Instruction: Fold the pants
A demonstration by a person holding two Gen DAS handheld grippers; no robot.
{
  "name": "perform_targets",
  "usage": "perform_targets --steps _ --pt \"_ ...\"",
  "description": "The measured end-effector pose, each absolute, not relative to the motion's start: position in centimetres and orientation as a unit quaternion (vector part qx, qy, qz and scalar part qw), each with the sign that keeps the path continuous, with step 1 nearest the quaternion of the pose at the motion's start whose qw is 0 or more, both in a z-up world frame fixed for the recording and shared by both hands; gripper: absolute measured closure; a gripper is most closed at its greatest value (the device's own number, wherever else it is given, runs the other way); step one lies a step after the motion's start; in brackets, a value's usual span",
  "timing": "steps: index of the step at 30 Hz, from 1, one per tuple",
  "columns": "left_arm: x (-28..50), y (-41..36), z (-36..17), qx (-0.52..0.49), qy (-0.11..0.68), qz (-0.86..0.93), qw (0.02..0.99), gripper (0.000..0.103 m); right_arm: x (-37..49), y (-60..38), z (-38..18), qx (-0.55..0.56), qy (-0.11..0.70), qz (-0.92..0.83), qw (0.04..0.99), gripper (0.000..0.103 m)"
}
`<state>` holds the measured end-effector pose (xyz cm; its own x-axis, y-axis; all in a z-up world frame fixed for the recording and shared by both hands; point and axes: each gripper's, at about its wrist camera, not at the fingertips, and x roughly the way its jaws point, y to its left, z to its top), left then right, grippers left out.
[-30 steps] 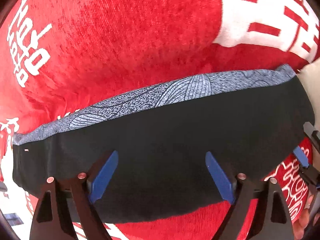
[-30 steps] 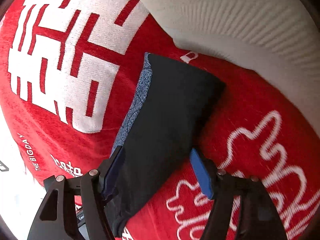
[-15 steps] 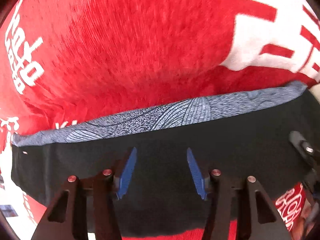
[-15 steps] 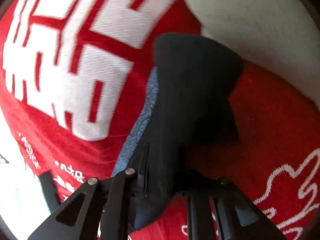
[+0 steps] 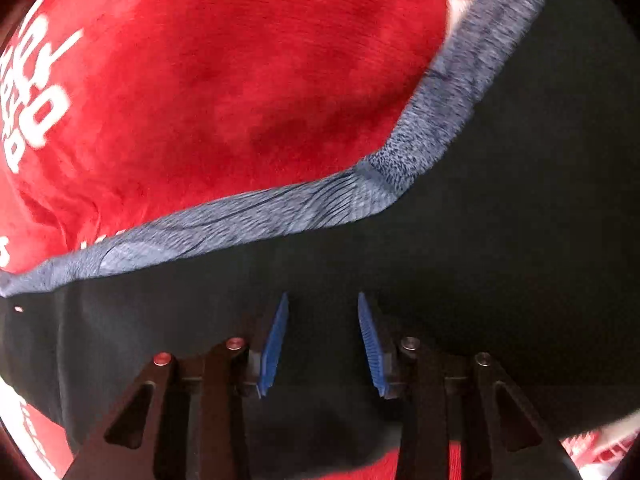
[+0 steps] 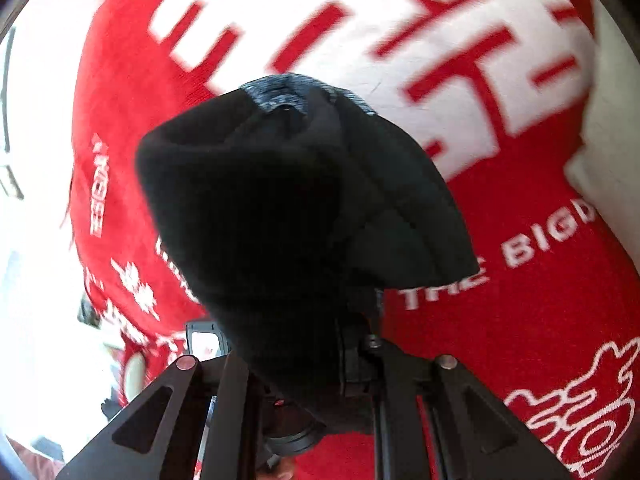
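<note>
left tool (image 5: 322,344): jaws closing, black pants (image 5: 500,220) between pads, not yet pinched
right tool (image 6: 308,360): clamped on pants (image 6: 304,208) end, lifted
surface: red blanket (image 5: 224,88)

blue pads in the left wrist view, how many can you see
2: one blue pad on the near-left finger, one on the near-right finger, both over the black pants. None looks hidden.

Black jaws, ribbed blue pads (image 5: 274,346)
</note>
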<state>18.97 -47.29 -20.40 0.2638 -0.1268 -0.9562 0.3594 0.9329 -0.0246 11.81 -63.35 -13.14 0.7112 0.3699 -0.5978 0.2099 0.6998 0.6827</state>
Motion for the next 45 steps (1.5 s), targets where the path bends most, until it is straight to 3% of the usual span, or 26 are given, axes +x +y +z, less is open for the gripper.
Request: perform_targets --steps 8,13,14,19,21,26,29,32,37,41,45 --pt "19.5 -34.2 -16.2 0.059 0.587 -0.110 0.800 0.064 15.5 -52.9 -11.5 0.264 0.426 0.047 0.864 0.088" --pt "20.4 -25.5 -16.1 0.060 0.603 -0.070 0.793 0.064 18.3 -43.5 -14.3 0.153 0.473 0.008 0.868 0.088" --pt "20.5 -24.4 -16.4 0.062 0.606 -0.065 0.791 0.059 18.4 -41.2 -15.7 0.119 0.487 -0.001 0.865 0.087" --pt "20.2 -19.1 -17.6 0.069 0.617 -0.041 0.783 0.055 18.2 -32.7 -21.7 -0.045 0.517 -0.050 0.853 0.067" --pt "20.2 -18.0 -17.8 0.062 0.622 -0.043 0.780 0.055 17.3 -29.5 -22.0 -0.109 0.498 -0.051 0.858 0.035" --pt "21.3 -14.5 -17.6 0.026 0.631 -0.059 0.773 0.055 13.8 -25.3 -20.2 -0.143 0.486 0.031 0.862 0.033" --pt "21.5 -15.8 -17.1 0.015 0.625 -0.099 0.774 0.055 11.4 -27.9 -18.1 -0.105 0.491 0.043 0.864 0.033" --pt "21.1 -18.5 -15.4 -0.004 0.620 -0.156 0.769 0.021 11.2 -31.7 -16.6 -0.046 0.507 0.020 0.861 0.033" --pt "20.4 -22.9 -13.5 -0.019 0.612 -0.237 0.754 0.021 10.4 -37.3 -15.7 0.036 0.530 -0.023 0.847 0.033" --pt "21.9 -24.8 -15.4 -0.015 0.635 -0.242 0.733 0.024 9.9 -40.0 -16.0 0.064 0.544 -0.028 0.836 0.033" --pt "22.3 -25.9 -16.0 -0.032 0.652 -0.247 0.716 0.056 9.1 -41.1 -16.2 0.088 0.545 -0.026 0.833 0.033"
